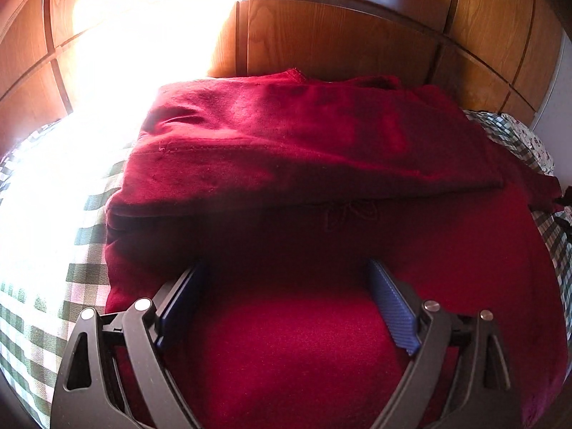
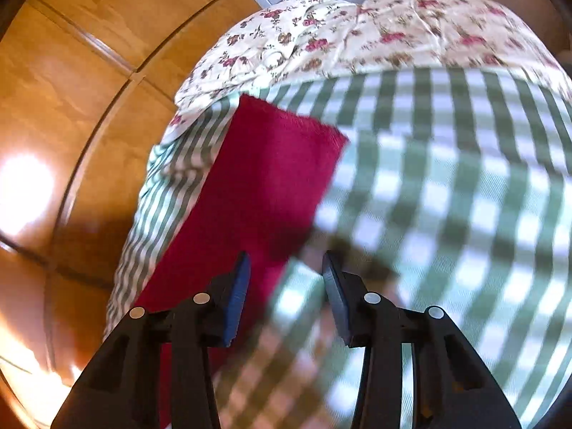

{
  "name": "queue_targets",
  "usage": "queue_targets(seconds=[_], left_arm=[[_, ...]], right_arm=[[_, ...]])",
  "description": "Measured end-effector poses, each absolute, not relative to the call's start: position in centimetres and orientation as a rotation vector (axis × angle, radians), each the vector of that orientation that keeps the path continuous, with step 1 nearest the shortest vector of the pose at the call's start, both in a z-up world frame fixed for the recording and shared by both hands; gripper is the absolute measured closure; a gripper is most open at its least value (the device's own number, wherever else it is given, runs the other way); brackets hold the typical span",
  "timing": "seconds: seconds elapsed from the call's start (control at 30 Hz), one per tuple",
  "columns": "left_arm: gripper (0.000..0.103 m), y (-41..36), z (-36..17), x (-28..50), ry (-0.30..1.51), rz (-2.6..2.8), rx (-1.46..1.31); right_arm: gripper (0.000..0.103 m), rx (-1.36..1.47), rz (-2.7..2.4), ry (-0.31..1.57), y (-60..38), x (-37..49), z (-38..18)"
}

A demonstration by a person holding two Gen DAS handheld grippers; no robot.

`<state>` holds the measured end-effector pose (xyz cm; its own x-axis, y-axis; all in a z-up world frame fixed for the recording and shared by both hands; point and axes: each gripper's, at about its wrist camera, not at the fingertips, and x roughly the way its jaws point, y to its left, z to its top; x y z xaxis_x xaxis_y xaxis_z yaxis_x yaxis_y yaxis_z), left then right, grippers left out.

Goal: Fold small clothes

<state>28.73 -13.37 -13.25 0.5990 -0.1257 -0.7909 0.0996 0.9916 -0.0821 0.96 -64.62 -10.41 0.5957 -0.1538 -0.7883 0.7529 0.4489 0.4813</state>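
From the left wrist view, the red garment lay on the green checked cloth covering the bed, with its far part already turned over toward the near part, so one layer sat atop another. The left gripper hung low over the near red fabric, its blue-padded fingers set wide apart and holding nothing. Behind stood wooden cabinet panels, the left ones washed out by sun glare. I judged the fold started but not finished: the bundle looked loose and broad, and at least another fold remained. From the right wrist view, blurred by motion, only a narrow strip of the red garment showed, probably a sleeve or side edge, stretched flat across the checked cloth. The right gripper was apart too, gripping nothing, poised over that strip's near edge. This view alone showed a floral fabric bunched beyond the check; the left alone showed the folded layers.
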Motion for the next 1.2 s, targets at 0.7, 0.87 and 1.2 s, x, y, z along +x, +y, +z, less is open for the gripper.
queue_targets(seconds=[0.7, 0.87, 1.2], left_arm=[[0.011, -11.1, -12.8, 27.3, 0.917, -0.171, -0.084], [0.014, -9.2, -11.9, 27.1, 0.938, -0.221, -0.168], [0.040, -3.3, -8.4, 29.5, 0.909, -0.270, -0.407]], right_arm=[[0.096, 0.502, 0.264, 0.692, -34.5, 12.2, 5.1], [0.096, 0.402, 0.438, 0.783, -24.9, 12.7, 3.2], [0.036, 0.510, 0.421, 0.801, -26.2, 8.3, 0.1]])
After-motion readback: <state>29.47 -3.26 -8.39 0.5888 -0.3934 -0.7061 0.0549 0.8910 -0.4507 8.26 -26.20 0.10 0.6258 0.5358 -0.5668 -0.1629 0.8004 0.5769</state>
